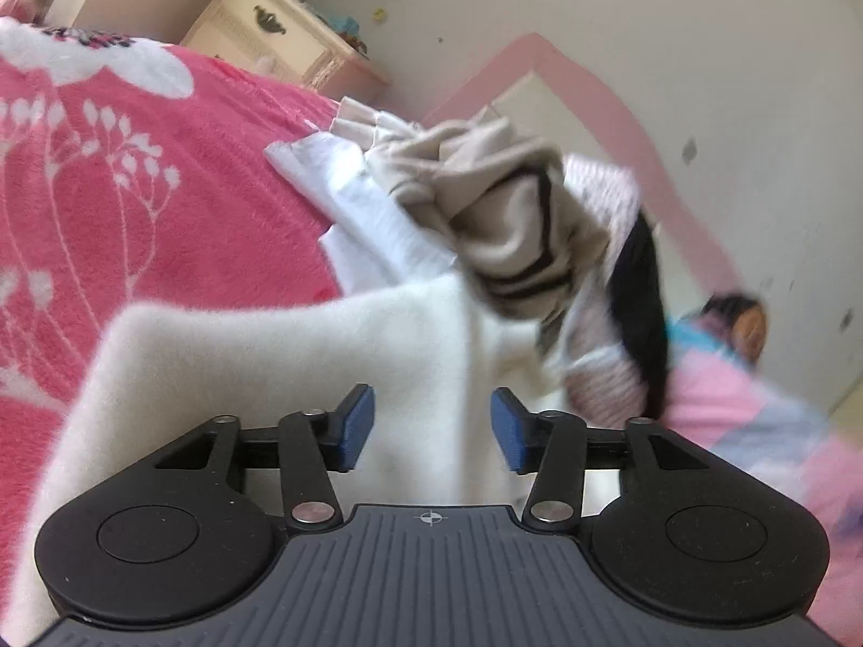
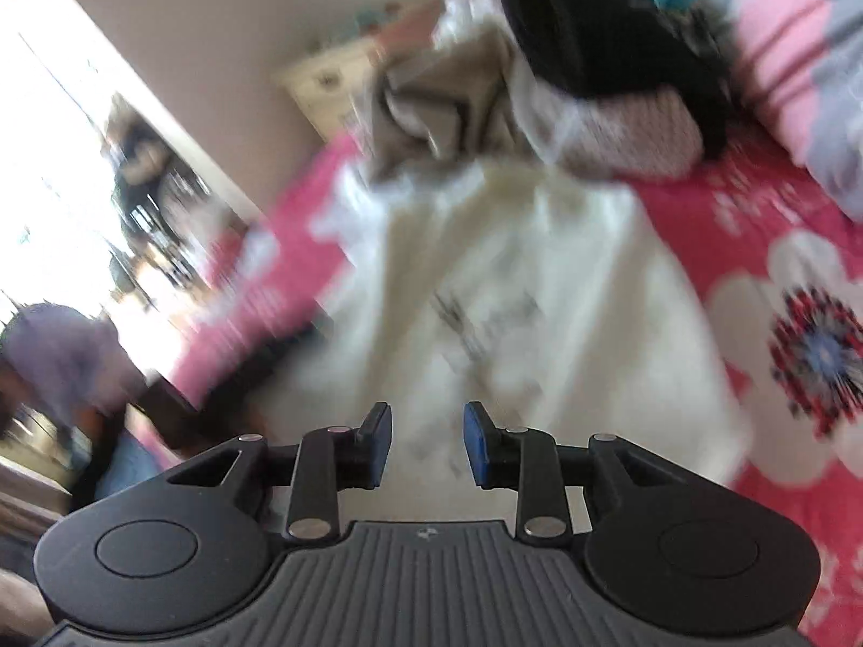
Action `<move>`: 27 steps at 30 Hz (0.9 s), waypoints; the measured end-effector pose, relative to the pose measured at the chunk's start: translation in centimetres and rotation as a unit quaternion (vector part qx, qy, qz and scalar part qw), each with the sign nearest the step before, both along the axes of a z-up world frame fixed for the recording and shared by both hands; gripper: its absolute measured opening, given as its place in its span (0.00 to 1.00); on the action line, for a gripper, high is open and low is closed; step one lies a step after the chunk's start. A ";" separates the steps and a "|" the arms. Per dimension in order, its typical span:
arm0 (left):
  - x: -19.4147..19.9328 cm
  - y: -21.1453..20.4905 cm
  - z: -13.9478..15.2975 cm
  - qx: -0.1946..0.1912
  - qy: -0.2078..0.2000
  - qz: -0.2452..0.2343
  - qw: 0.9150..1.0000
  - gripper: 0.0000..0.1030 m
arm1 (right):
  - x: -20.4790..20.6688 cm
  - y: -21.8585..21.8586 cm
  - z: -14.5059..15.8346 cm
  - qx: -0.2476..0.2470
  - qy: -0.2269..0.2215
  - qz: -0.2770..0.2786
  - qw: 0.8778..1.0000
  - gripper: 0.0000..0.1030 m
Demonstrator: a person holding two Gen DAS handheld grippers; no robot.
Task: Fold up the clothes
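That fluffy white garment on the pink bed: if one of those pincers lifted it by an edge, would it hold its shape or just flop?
The white garment would probably flop: it already lies in soft folds on the pink blanket. Its fuzzy surface suggests the pads would grip it rather than slip. It looks thick, so perhaps bulky yet light.

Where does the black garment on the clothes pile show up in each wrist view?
Left wrist: the black garment hangs at right of centre, on the pile's right flank.
Right wrist: it sits at the top centre-right, on top of the pile.
Shared landmark: the white garment spread on the pink floral blanket.
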State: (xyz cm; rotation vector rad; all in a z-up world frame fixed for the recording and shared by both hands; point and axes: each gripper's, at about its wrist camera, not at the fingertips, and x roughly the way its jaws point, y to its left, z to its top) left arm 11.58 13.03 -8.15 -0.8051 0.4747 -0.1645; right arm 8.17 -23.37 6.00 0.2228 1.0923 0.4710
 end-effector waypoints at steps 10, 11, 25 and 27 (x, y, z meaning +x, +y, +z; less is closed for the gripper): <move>-9.4 -1.7 3.8 0.050 0.061 -0.122 0.989 0.50 | -9.3 2.6 -9.1 -0.022 0.050 0.007 0.998 0.30; -11.0 -2.1 3.6 0.052 0.068 -0.131 0.988 0.50 | -10.3 2.2 -9.1 -0.012 0.055 0.000 0.998 0.30; -20.6 -8.9 2.5 0.155 0.124 -0.192 0.961 0.50 | -15.6 -1.3 -9.4 0.047 0.025 -0.121 0.991 0.31; -20.5 -9.1 3.2 0.180 0.118 -0.185 0.959 0.50 | -15.9 -1.4 -9.5 0.047 0.016 -0.131 0.990 0.31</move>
